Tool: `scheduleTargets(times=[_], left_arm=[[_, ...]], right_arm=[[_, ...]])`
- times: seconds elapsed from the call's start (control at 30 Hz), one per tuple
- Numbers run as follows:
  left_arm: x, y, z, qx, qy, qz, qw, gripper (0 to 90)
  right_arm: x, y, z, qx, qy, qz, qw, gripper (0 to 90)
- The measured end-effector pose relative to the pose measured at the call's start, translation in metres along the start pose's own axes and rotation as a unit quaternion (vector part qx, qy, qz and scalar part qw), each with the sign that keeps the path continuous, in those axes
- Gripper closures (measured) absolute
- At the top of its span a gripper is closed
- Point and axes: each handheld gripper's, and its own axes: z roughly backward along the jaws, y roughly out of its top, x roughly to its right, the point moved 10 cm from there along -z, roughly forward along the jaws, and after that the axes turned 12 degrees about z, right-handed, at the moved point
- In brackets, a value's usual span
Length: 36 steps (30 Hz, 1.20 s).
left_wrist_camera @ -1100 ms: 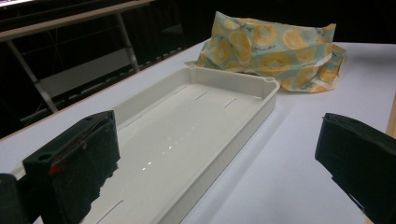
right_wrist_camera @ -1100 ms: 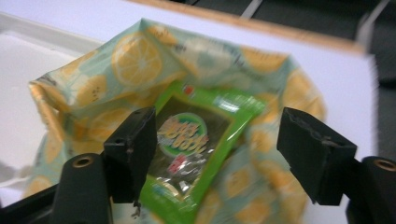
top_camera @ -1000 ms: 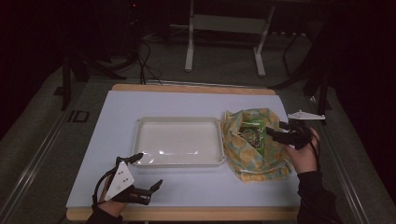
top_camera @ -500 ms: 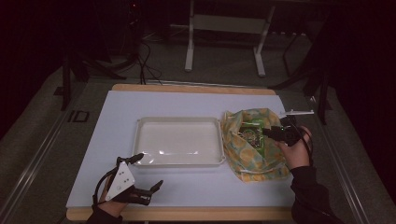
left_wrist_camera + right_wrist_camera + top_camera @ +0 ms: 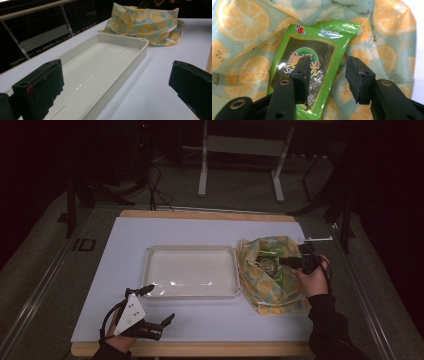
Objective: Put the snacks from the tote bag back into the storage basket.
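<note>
Your right hand-held gripper [image 5: 286, 262] sits over the open citrus-print bag [image 5: 270, 290] at the 3 o'clock side of the desk [image 5: 200, 232]. Its jaws have just been closing and now stand half-wide astride the right edge of the green snack packet [image 5: 312, 62], which lies inside the bag; whether the pads press it cannot be told. Your left hand-held gripper [image 5: 160, 305] rests wide open at 7 o'clock, just beside the white tray [image 5: 192, 250] at the centre.

Black two-jaw grippers: left gripper [image 5: 159, 306] with grey three-cornered plate, black cable; right gripper [image 5: 327, 72] screw holes; dark sleeve [image 5: 327, 322].
</note>
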Motion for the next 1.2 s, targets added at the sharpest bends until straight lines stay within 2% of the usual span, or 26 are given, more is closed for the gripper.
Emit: scheduleTargets(times=[0.03, 0.17, 0.67, 0.9, 0.97, 1.2], left_arm=[[0.000, 0.000, 0.000, 0.000, 0.000, 0.000, 1.0000, 0.3], [0.001, 0.000, 0.000, -0.001, -0.001, -0.001, 1.0000, 0.3], [0.001, -0.002, -0.001, -0.005, -0.001, -0.003, 1.0000, 0.3], [0.001, -0.002, -0.001, -0.007, -0.001, -0.003, 1.0000, 0.3], [0.001, -0.002, -0.002, -0.007, -0.001, -0.004, 1.0000, 0.3], [0.002, -0.003, -0.002, -0.009, -0.002, -0.008, 0.9999, 0.3]], right_arm=[[0.001, -0.002, -0.003, -0.004, 0.005, -0.012, 0.9999, 56.7], [0.001, -0.005, -0.007, -0.012, 0.019, -0.024, 0.9995, 59.3], [0.000, -0.018, -0.026, -0.053, 0.038, -0.044, 0.9969, 62.3], [-0.004, -0.025, -0.036, -0.080, 0.043, -0.037, 0.9951, 64.7], [-0.004, -0.026, -0.038, -0.084, 0.042, -0.042, 0.9946, 66.7], [-0.006, -0.030, -0.042, -0.097, 0.039, -0.026, 0.9942, 71.3]])
